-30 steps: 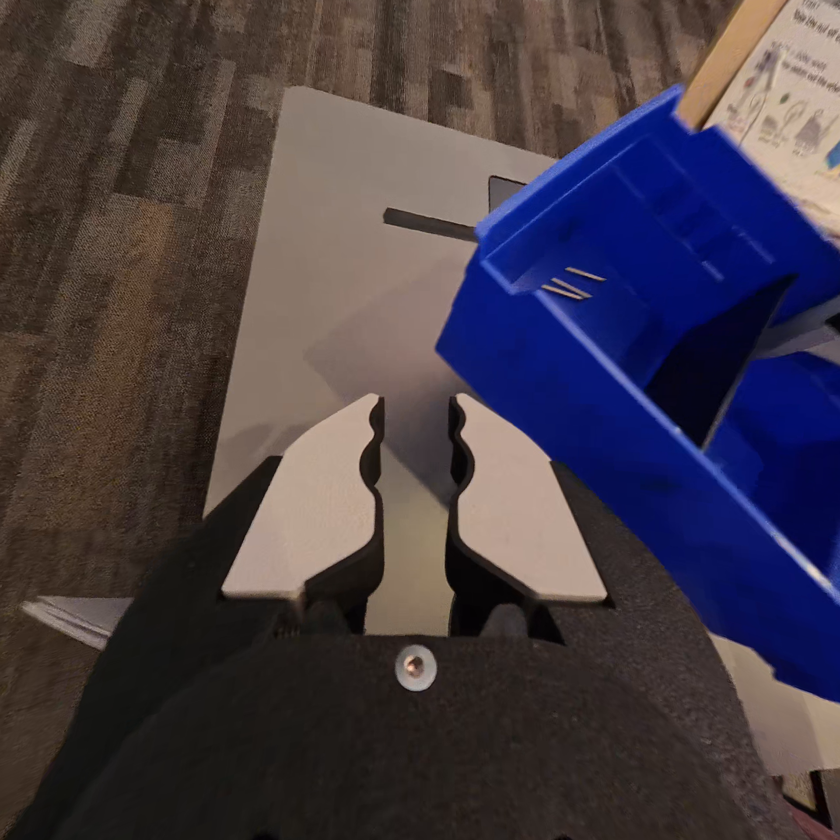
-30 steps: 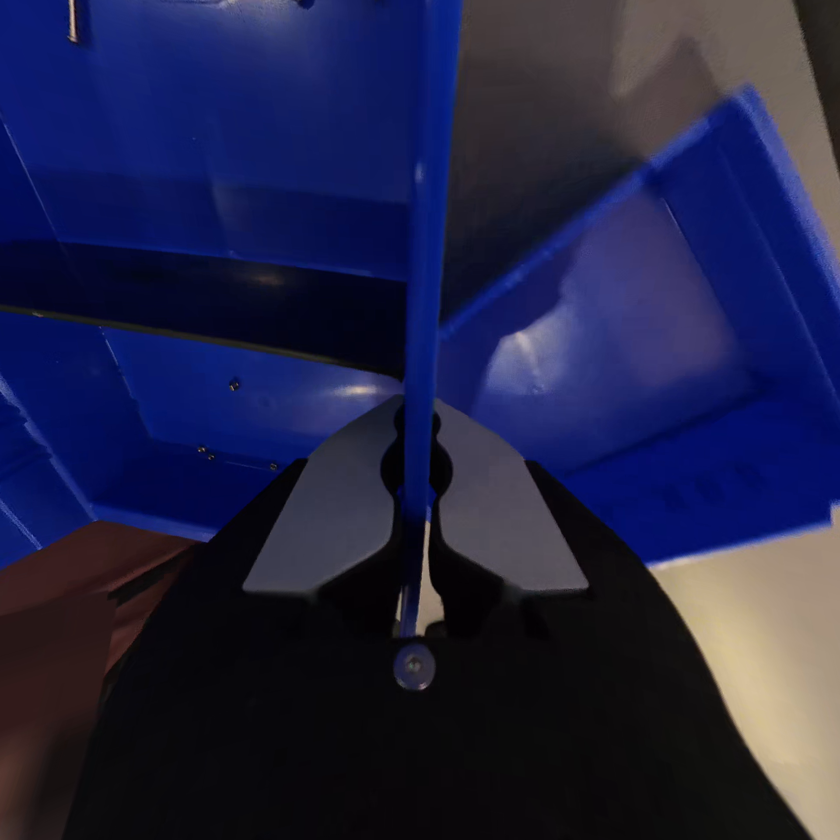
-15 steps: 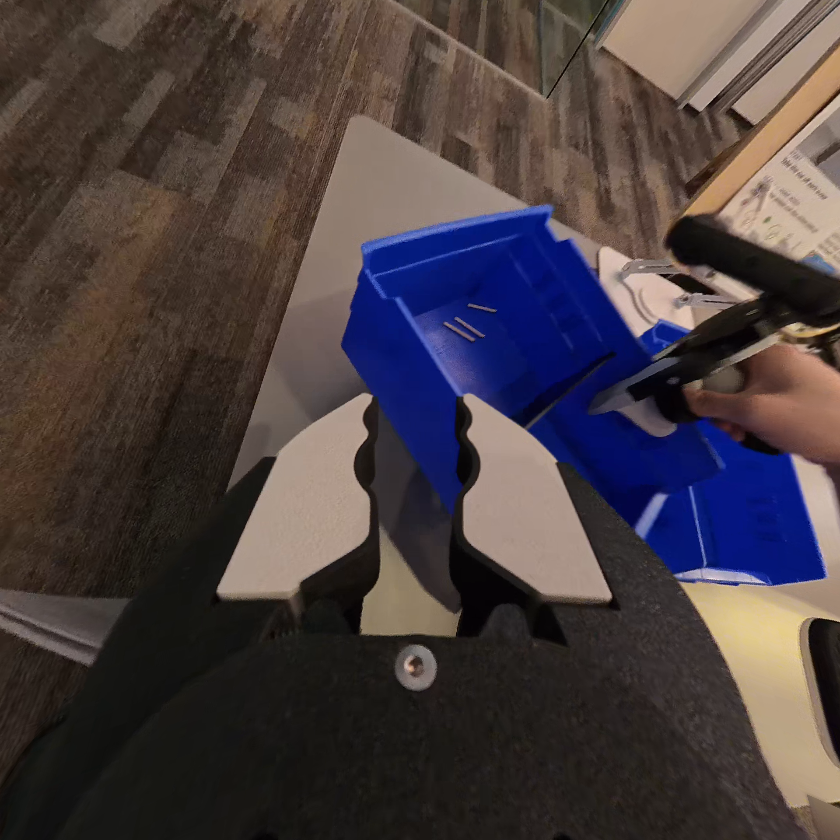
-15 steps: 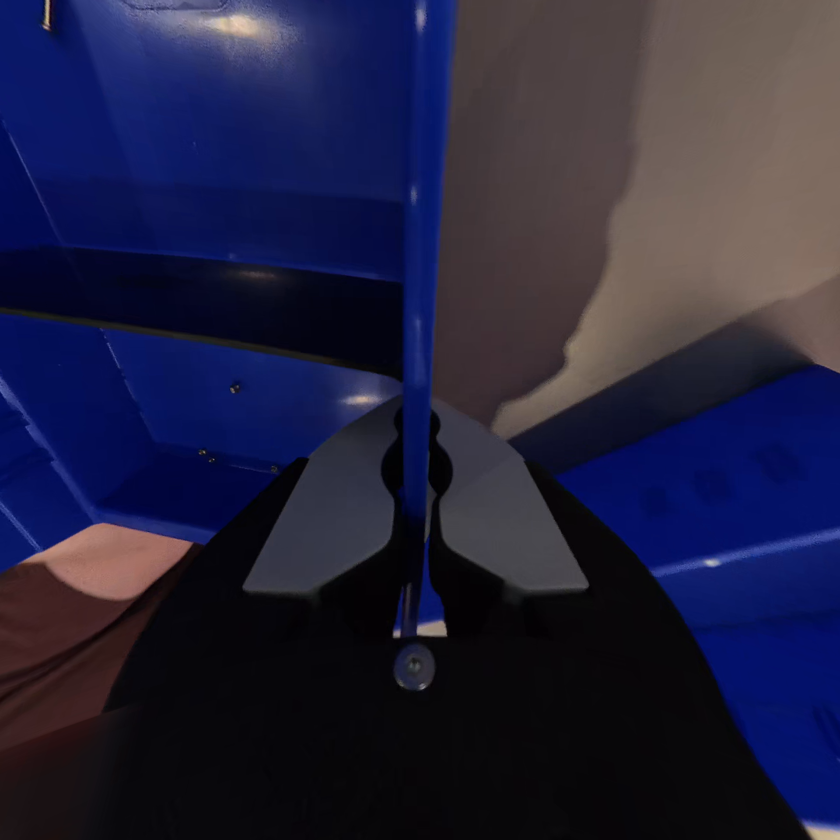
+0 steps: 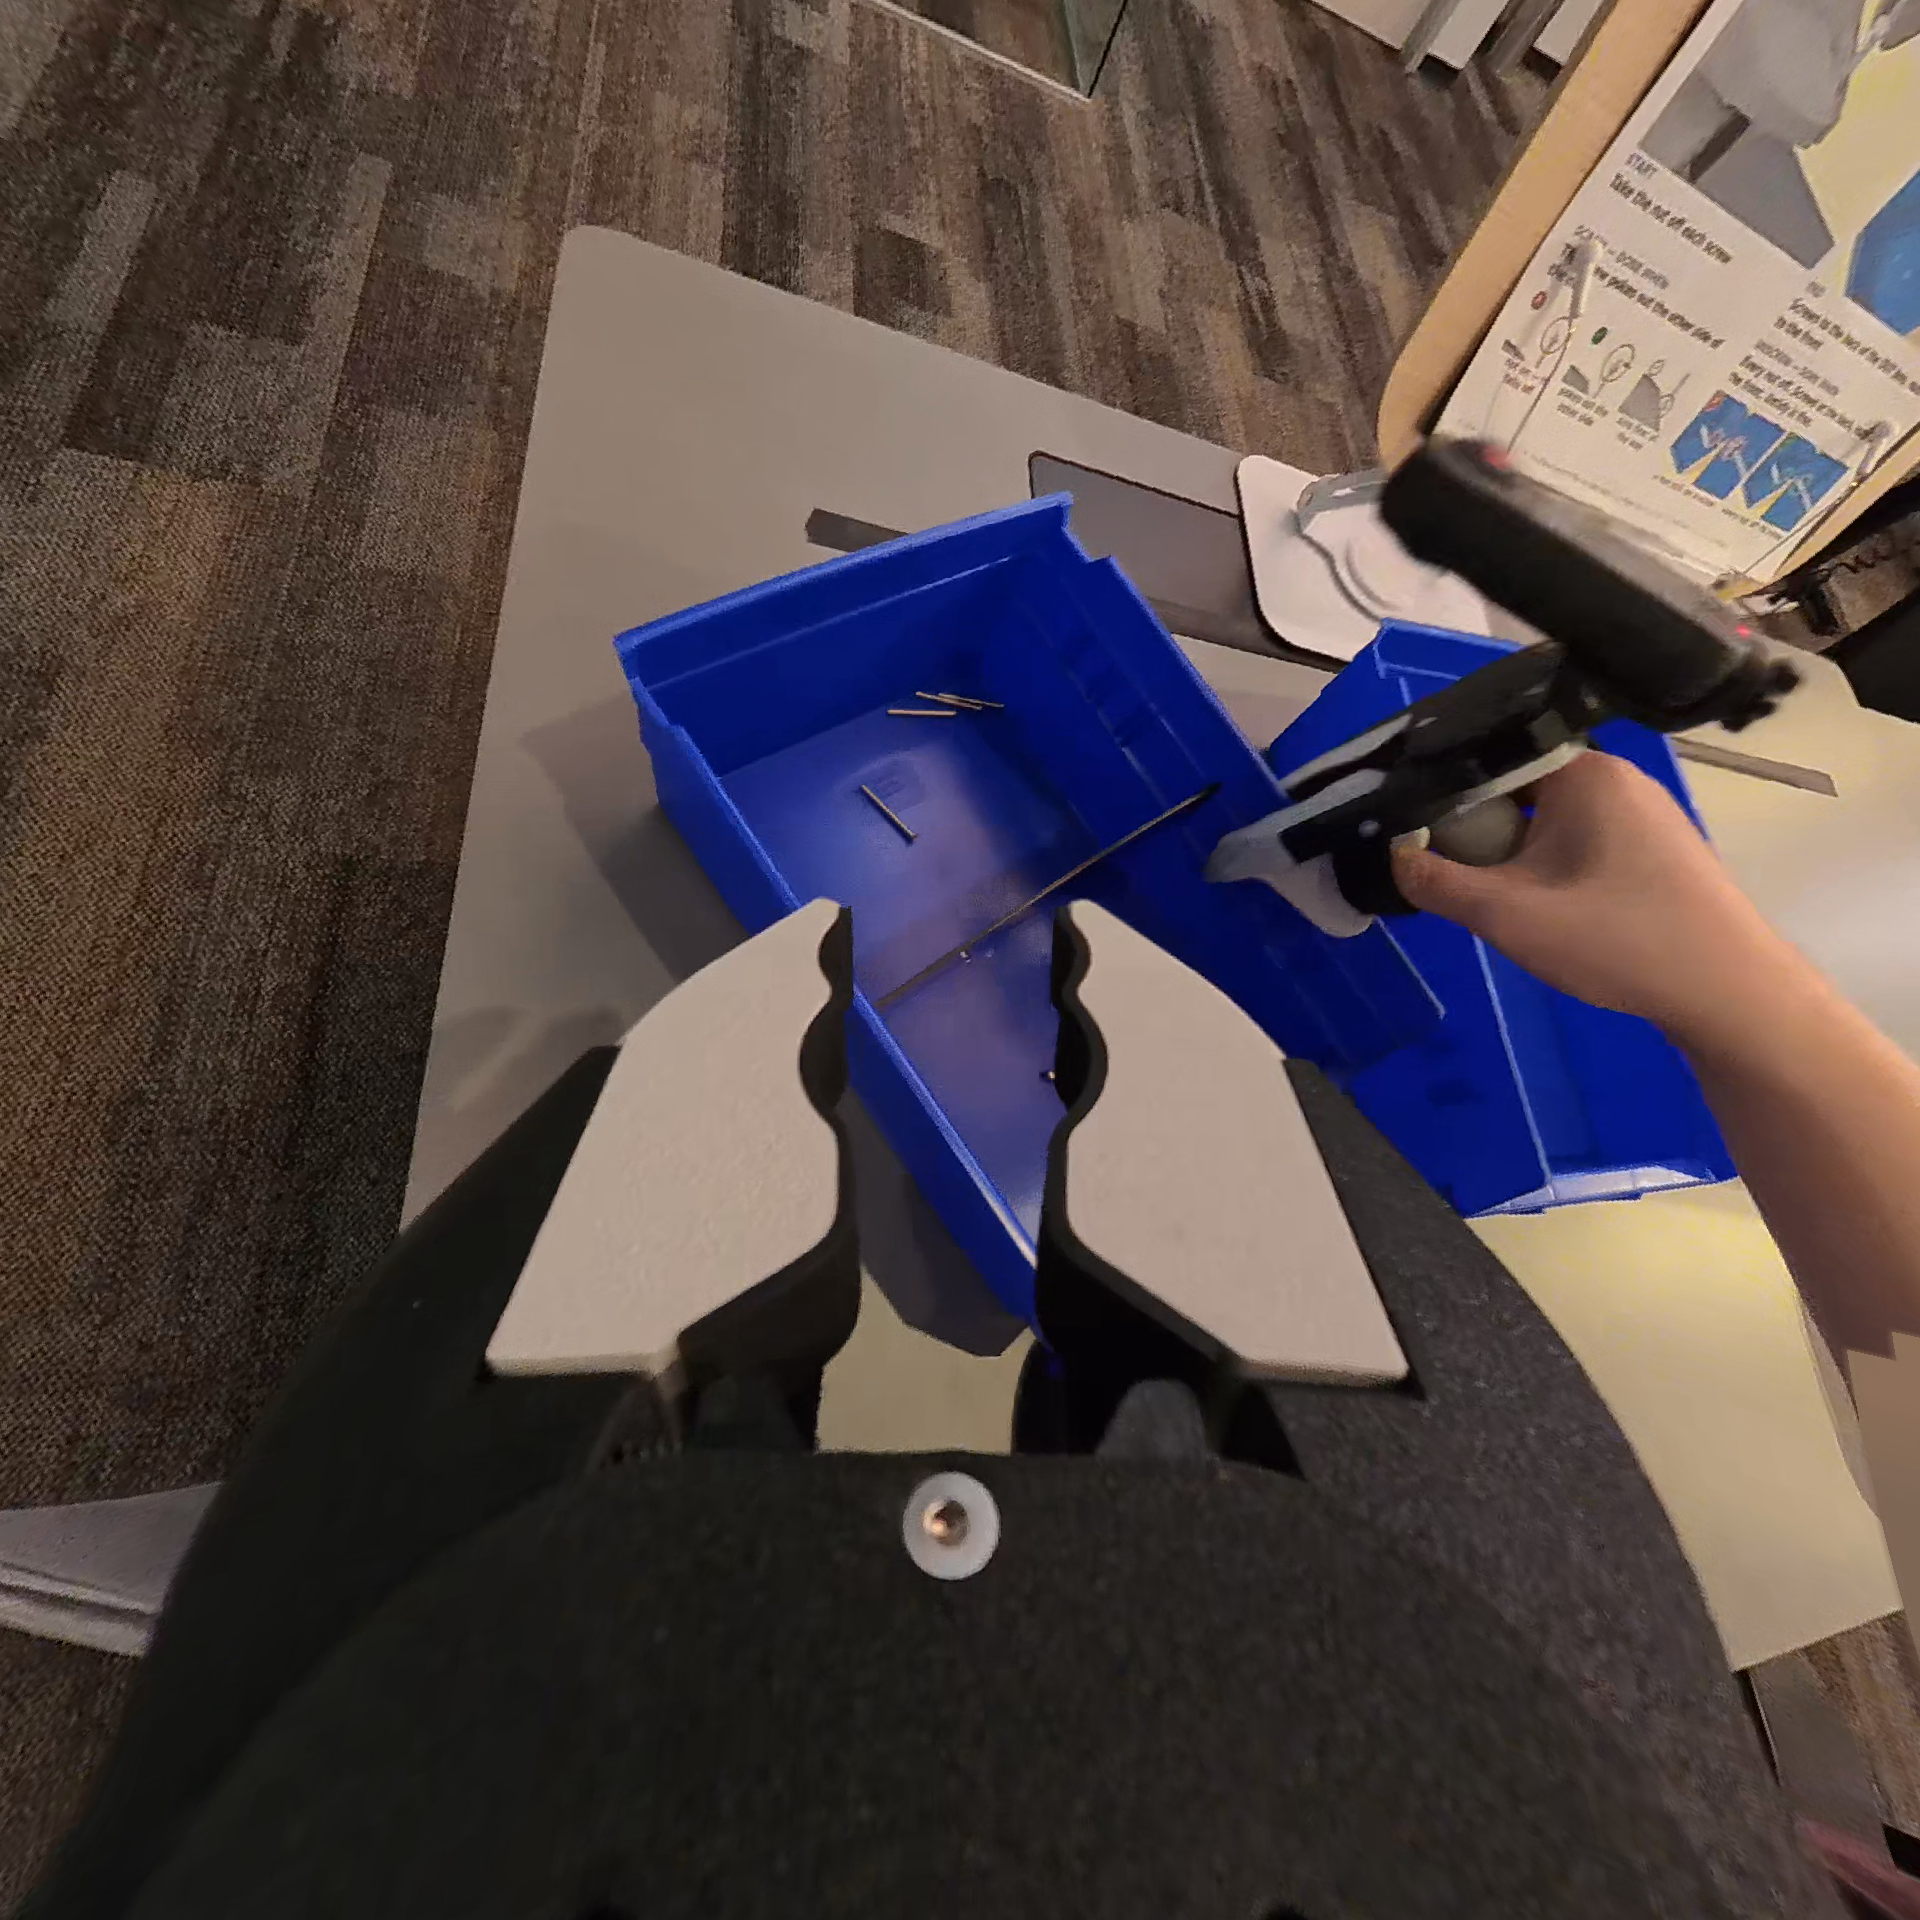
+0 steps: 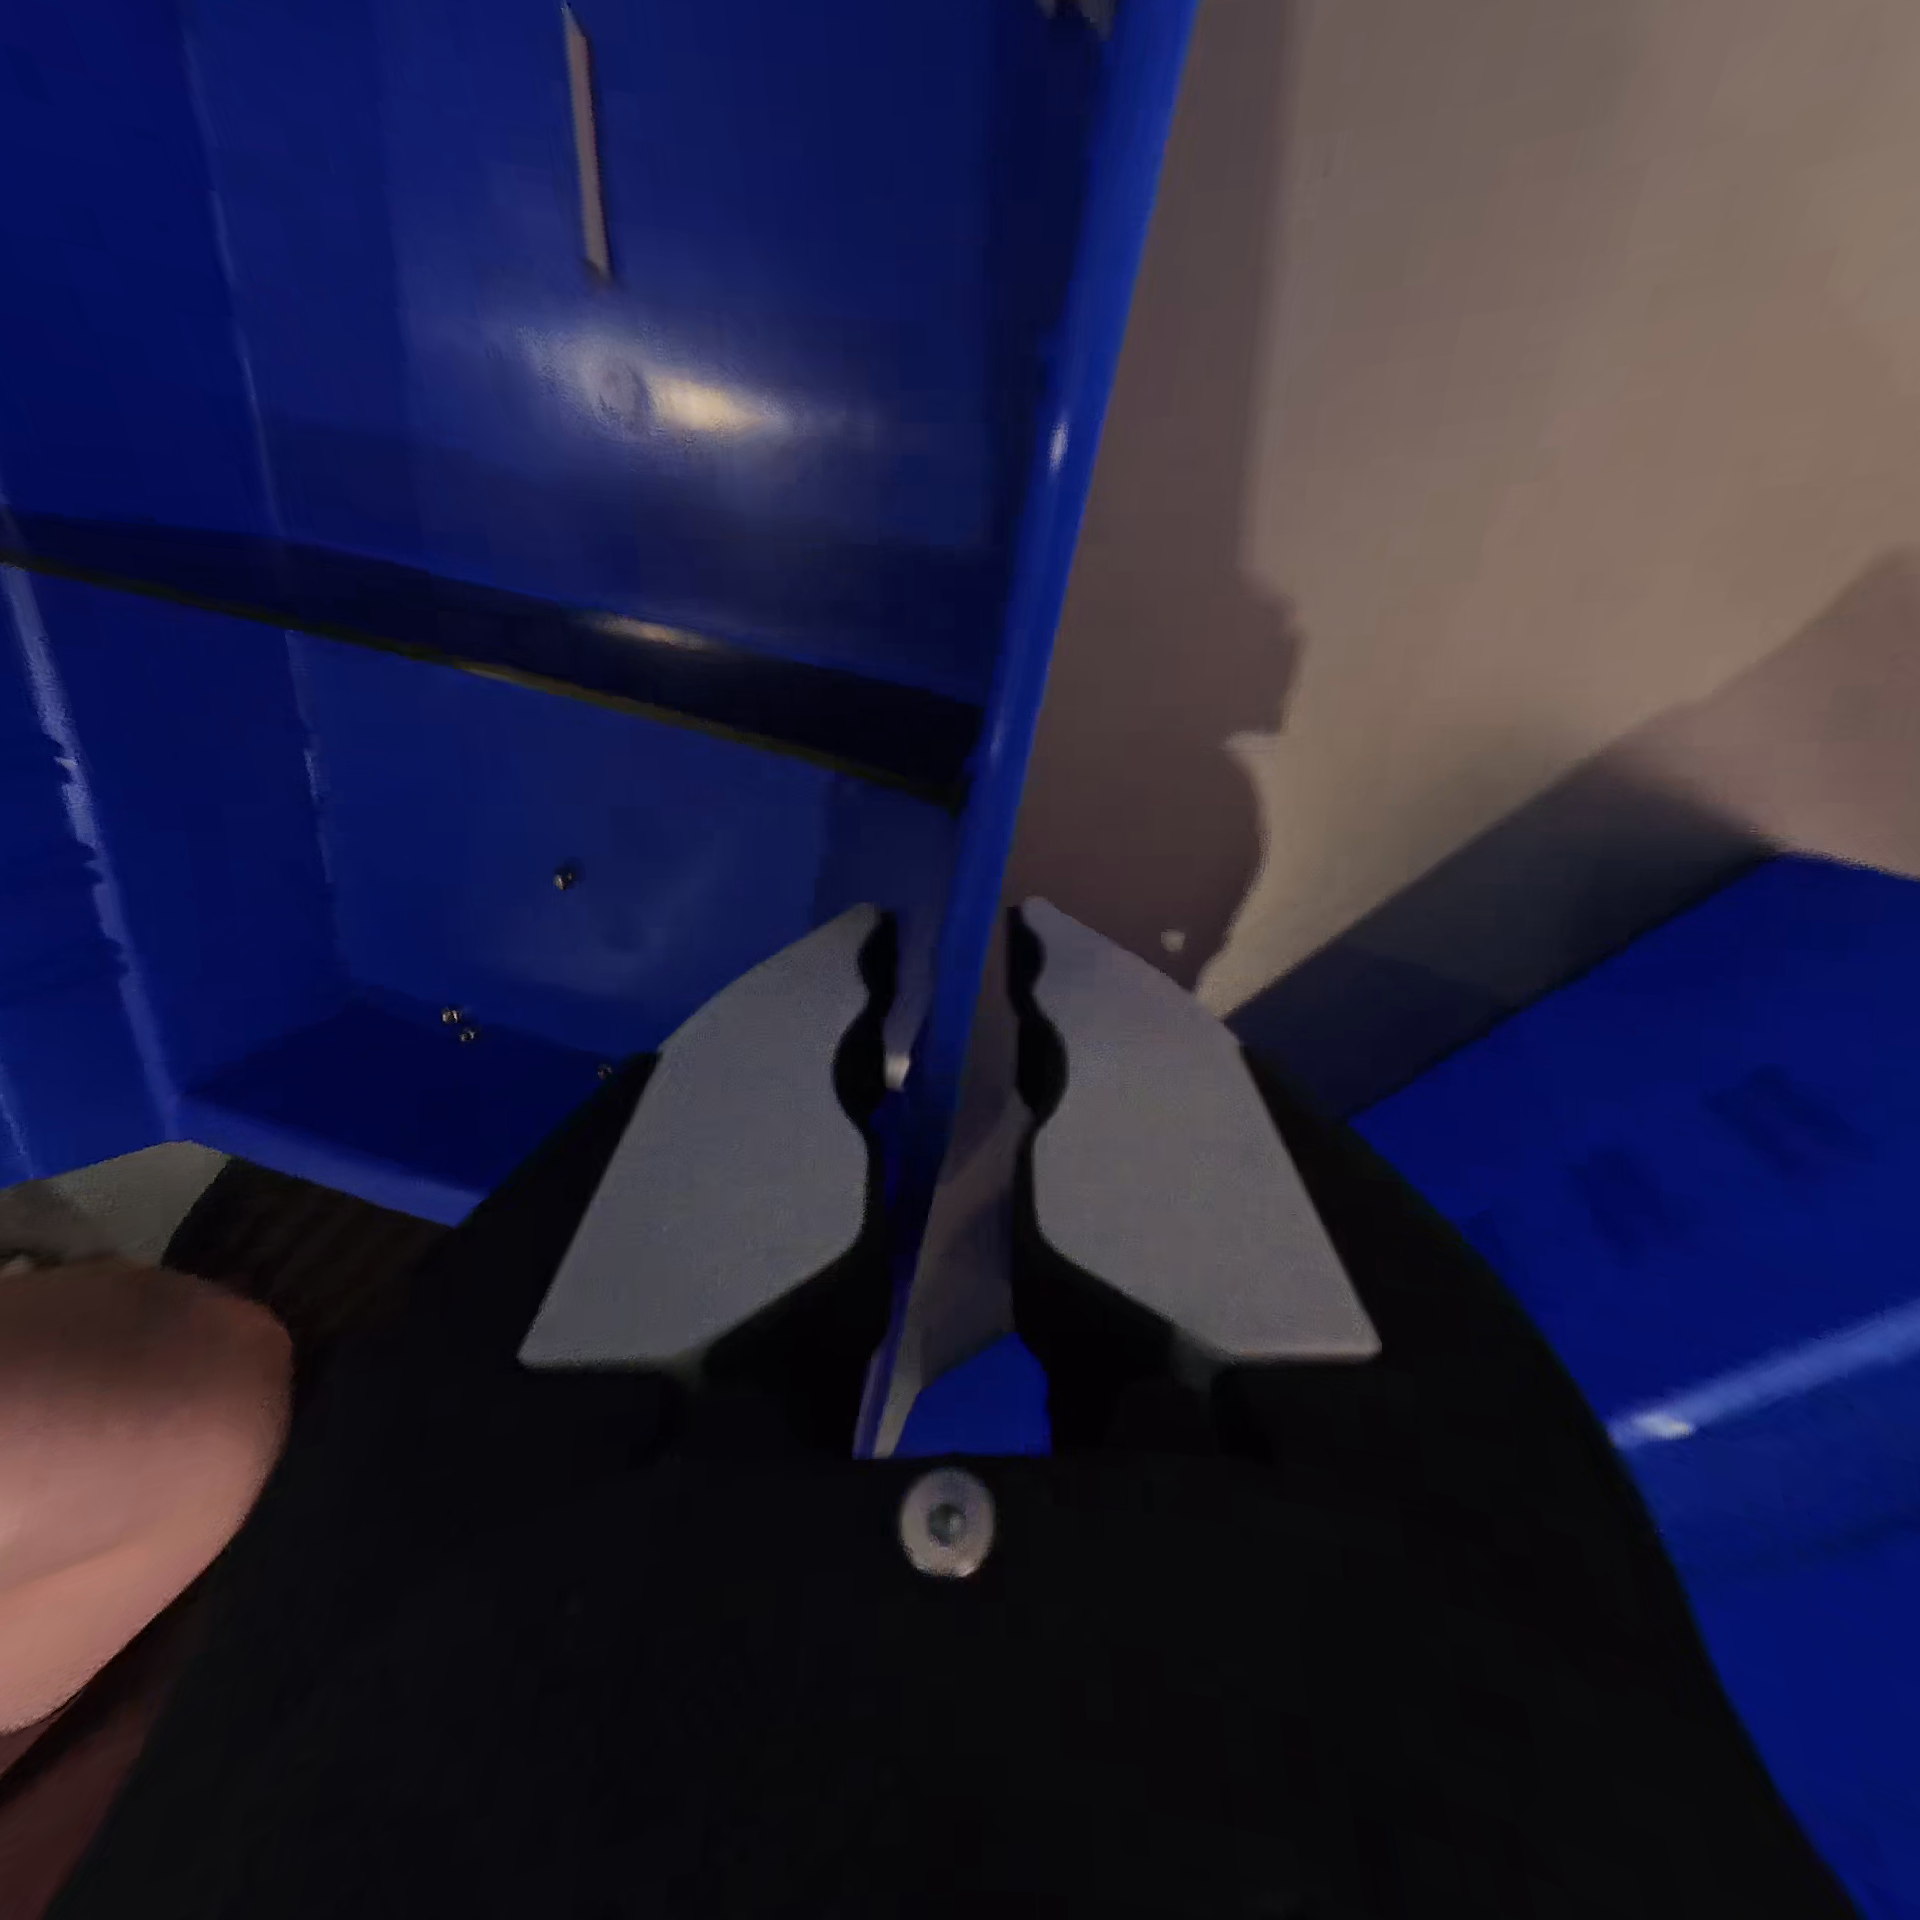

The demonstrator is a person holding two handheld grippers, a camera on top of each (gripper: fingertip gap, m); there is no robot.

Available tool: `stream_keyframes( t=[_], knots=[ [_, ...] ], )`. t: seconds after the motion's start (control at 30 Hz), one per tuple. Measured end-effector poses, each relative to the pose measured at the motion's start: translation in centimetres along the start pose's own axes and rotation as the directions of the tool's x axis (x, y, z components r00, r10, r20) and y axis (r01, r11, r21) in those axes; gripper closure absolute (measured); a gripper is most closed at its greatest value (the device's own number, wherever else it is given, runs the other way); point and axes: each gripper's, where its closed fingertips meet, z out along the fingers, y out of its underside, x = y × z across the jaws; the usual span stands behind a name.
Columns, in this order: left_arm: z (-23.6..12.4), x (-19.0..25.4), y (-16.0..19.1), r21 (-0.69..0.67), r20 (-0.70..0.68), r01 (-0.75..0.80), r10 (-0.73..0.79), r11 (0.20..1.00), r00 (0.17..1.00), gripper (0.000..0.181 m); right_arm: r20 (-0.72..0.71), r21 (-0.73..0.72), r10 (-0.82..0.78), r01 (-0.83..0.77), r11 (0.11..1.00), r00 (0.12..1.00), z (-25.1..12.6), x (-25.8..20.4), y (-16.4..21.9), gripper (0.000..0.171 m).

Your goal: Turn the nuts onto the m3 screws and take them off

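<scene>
A blue bin (image 5: 1091, 665) rests on the grey table (image 5: 675, 416), split by a thin black divider (image 5: 1049, 894). Several thin screws (image 5: 945, 701) lie in its far compartment and tiny nuts (image 5: 1047, 1075) in the near one. My left gripper (image 5: 951, 935) is open and empty, hovering over the bin's near corner. My right gripper (image 5: 1278, 862), held by a hand, sits at the bin's right wall. In the right wrist view my right gripper (image 6: 948, 925) stands slightly open with the bin wall (image 6: 1039, 520) between the jaws. Nuts (image 6: 564, 878) and a blurred screw (image 6: 587, 166) show inside.
A second blue bin (image 5: 1538, 1091) lies just right of the first; it also shows in the right wrist view (image 6: 1662, 1195). An instruction board (image 5: 1714, 260) and a white stand base (image 5: 1320, 561) are at the back right. Carpet floor (image 5: 208, 623) lies past the table's left edge. There is about 25 cm between the tips of the two grippers.
The right gripper held the bin up and tilted by its wall; the bin now rests on the table and the right jaws have parted off the wall. The left gripper stayed open.
</scene>
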Motion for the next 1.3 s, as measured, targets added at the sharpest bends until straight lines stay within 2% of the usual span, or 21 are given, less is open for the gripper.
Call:
stream_keyframes(
  t=[0.07,0.13,0.17,0.23,0.3,0.37,0.43,0.6,0.67,0.73,0.8,0.97,1.3],
  knots=[
    [-0.1,0.2,-0.1,0.009,-0.004,0.001,-0.001,1.000,1.000,0.145,-0.040,0.185,-0.069,0.075,0.980,0.997,-3.4,0.2,-1.4,0.144],
    [-0.2,0.3,-0.2,0.012,-0.007,-0.002,0.002,1.000,1.000,0.144,-0.160,0.358,-0.123,0.174,0.917,0.979,-8.2,1.2,-1.3,0.141],
    [-0.3,0.4,-0.2,0.015,-0.011,-0.004,0.004,1.000,1.000,0.144,-0.247,0.406,-0.117,0.212,0.889,0.962,-10.7,2.6,-0.4,0.142],
    [-0.3,0.6,-0.4,0.029,-0.019,-0.001,0.002,1.000,1.000,0.144,-0.410,0.429,-0.036,0.228,0.874,0.911,-14.7,7.0,3.1,0.131],
    [-0.3,0.6,-0.5,0.032,-0.018,0.005,-0.004,0.999,1.000,0.144,-0.498,0.403,0.103,0.125,0.907,0.861,-16.9,12.4,8.0,0.122],
    [-0.2,0.7,-0.7,0.034,-0.017,0.007,-0.006,0.999,1.000,0.144,-0.488,0.364,0.234,-0.048,0.930,0.841,-16.9,16.5,13.1,0.118],
    [0.1,1.0,-0.8,0.033,-0.019,0.005,-0.005,0.999,1.000,0.144,-0.453,0.307,0.302,-0.171,0.936,0.839,-15.2,18.7,17.0,0.118],
    [1.0,1.1,-0.2,-0.019,0.010,0.000,0.000,1.000,1.000,0.144,-0.404,0.141,0.329,-0.297,0.944,0.854,-10.1,20.9,21.8,0.116],
    [1.3,1.3,0.0,-0.038,0.029,-0.012,0.013,0.999,0.999,0.144,-0.321,0.060,0.320,-0.318,0.946,0.891,-8.4,20.7,22.6,0.124],
    [1.5,1.9,-0.1,-0.042,0.030,-0.032,0.034,0.999,0.999,0.144,-0.138,0.017,0.355,-0.356,0.934,0.925,-7.4,19.5,22.5,0.160],
    [1.9,2.7,-0.3,-0.040,0.016,-0.051,0.051,0.998,0.999,0.145,-0.070,-0.001,0.381,-0.382,0.924,0.922,-7.7,20.2,23.0,0.162],
    [3.7,4.5,-0.3,-0.078,-0.012,-0.103,0.102,0.992,0.995,0.146,-0.084,0.000,0.413,-0.415,0.910,0.907,-9.5,25.3,26.8,0.164],
    [5.4,6.6,-0.5,-0.101,-0.005,-0.179,0.179,0.979,0.984,0.149,-0.109,0.100,0.661,-0.654,0.750,0.742,-15.0,37.7,40.1,0.164]
  ],
)
